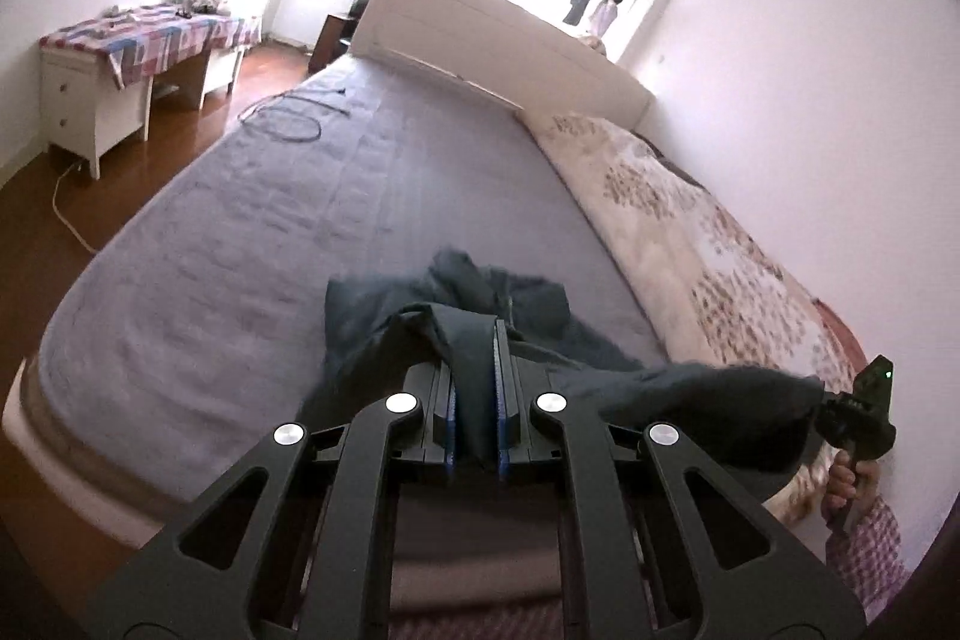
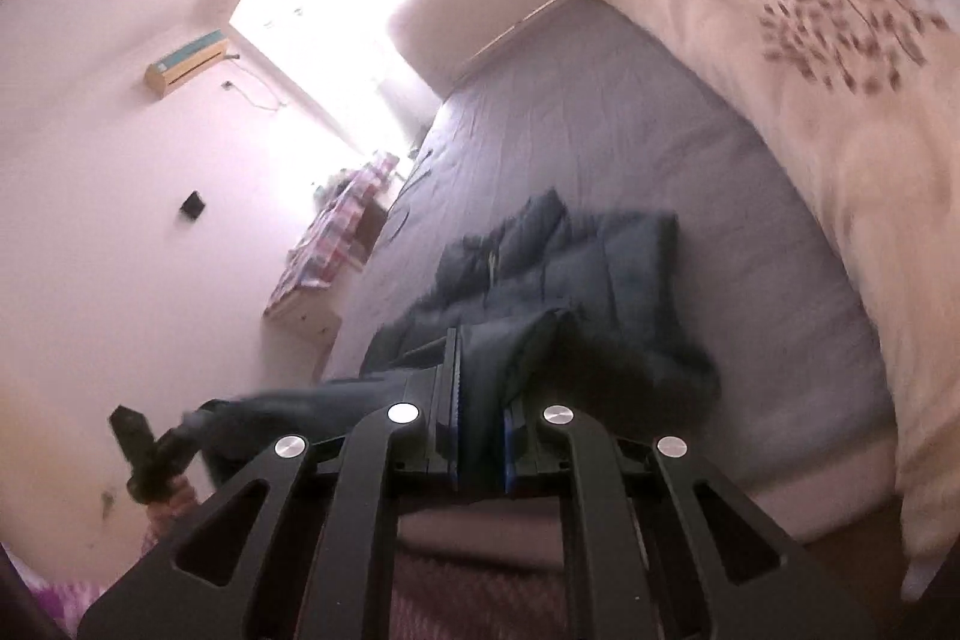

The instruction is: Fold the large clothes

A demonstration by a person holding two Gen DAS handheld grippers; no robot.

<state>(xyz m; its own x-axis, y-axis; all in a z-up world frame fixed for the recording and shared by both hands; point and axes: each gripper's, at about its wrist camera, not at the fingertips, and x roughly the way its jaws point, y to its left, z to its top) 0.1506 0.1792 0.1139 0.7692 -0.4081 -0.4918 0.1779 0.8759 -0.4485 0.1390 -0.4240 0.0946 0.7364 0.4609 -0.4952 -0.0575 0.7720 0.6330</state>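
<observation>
Jacket (image 1: 480,292) barely started: no fold made yet.
L claw (image 1: 477,388) & R claw (image 2: 480,400) both clamped on its edge, rest bunched on bed (image 1: 240,220).

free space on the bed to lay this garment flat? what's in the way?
Bare grey sheet runs from the dark garment towards the headboard and out to the bed's floor-side edge. Crowded spots: the floral duvet bunched along the wall side, and a coiled cable near the headboard corner. Left gripper and right gripper are both clamped on the garment.
</observation>
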